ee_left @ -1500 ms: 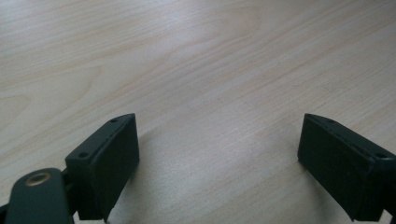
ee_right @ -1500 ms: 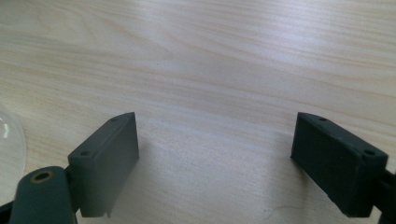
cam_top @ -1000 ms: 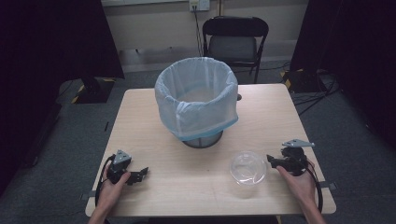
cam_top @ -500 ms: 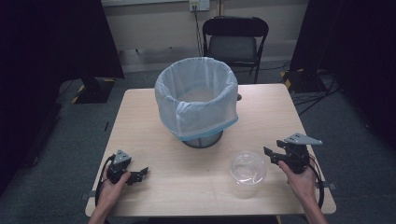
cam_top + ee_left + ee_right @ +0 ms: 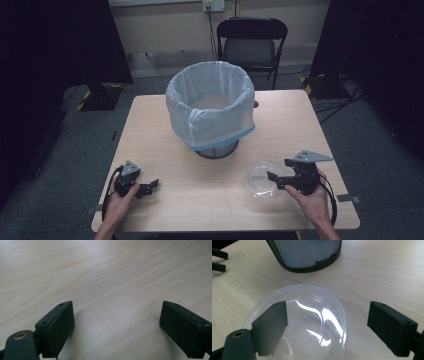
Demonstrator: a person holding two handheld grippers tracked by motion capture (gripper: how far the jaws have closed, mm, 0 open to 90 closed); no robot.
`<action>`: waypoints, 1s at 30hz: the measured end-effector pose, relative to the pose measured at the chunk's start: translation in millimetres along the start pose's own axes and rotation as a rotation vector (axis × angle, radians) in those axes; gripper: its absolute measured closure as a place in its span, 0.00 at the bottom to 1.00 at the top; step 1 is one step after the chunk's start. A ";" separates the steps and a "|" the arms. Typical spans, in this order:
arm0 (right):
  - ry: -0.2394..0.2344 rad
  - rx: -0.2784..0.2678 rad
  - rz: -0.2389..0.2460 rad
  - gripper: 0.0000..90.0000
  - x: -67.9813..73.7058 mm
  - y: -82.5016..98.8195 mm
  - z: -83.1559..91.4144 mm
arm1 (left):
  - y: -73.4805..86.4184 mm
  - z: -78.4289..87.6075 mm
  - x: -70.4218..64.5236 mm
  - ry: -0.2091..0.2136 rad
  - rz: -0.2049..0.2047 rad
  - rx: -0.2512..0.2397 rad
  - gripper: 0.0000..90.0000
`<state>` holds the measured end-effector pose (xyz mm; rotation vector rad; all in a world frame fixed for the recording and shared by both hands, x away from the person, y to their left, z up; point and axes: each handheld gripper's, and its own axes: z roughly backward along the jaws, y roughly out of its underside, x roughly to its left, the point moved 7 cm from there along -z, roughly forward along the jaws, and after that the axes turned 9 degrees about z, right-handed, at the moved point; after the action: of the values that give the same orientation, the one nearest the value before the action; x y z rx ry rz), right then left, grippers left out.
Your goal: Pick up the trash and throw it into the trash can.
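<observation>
While the pale wooden desk [image 5: 300,125] lay mostly bare, a mesh wastebasket [image 5: 210,106] lined with a light blue bag stood upright near its middle, mouth facing up. Toward the near right of the desk sat a clear plastic bowl [image 5: 263,179], round and shallow, its open side apparently turned upward; being circular, it had no long axis to speak of. In the right gripper view the bowl [image 5: 307,322] showed a bright glare across its inside and small raised lettering near its far rim, with the black base ring of the wastebasket [image 5: 307,255] beyond it.

The right gripper [image 5: 278,180] was held in the person's right hand [image 5: 312,197] at the bowl's right edge, pointing left across the desk. Its jaws stood wide apart — one over the bowl's interior, the other outside the rim above bare wood — and gripped nothing. Whether either jaw touched the plastic could not be told.

The left gripper [image 5: 151,187], in the left hand [image 5: 119,195] near the near left corner, pointed right, well apart from the bowl. Its jaws were likewise spread — only wood grain of the desk [image 5: 112,277] lay between them.

A black folding chair [image 5: 251,40] stood behind the desk.
</observation>
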<state>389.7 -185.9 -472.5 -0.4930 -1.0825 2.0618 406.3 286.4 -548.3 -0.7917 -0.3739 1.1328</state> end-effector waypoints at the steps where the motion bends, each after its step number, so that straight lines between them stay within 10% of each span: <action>1: -0.004 0.005 -0.006 0.18 0.0 2.9 -3.4 | 0.1 0.1 0.1 0.000 -0.001 0.001 0.14; 13: -0.133 0.020 -0.109 0.23 -2.8 20.7 -18.6 | 0.0 0.0 0.0 0.000 0.000 0.000 0.14; 19: -0.216 0.005 -0.136 0.41 5.1 19.9 -20.8 | 0.1 0.1 0.1 0.000 -0.001 0.001 0.14; 30: -0.217 -0.074 -0.132 0.73 14.3 7.7 -10.2 | 0.0 0.0 0.0 0.000 0.000 0.000 0.14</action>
<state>383.4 -172.3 -484.6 -0.2299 -1.2866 1.9971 406.3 286.4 -548.3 -0.7917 -0.3739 1.1330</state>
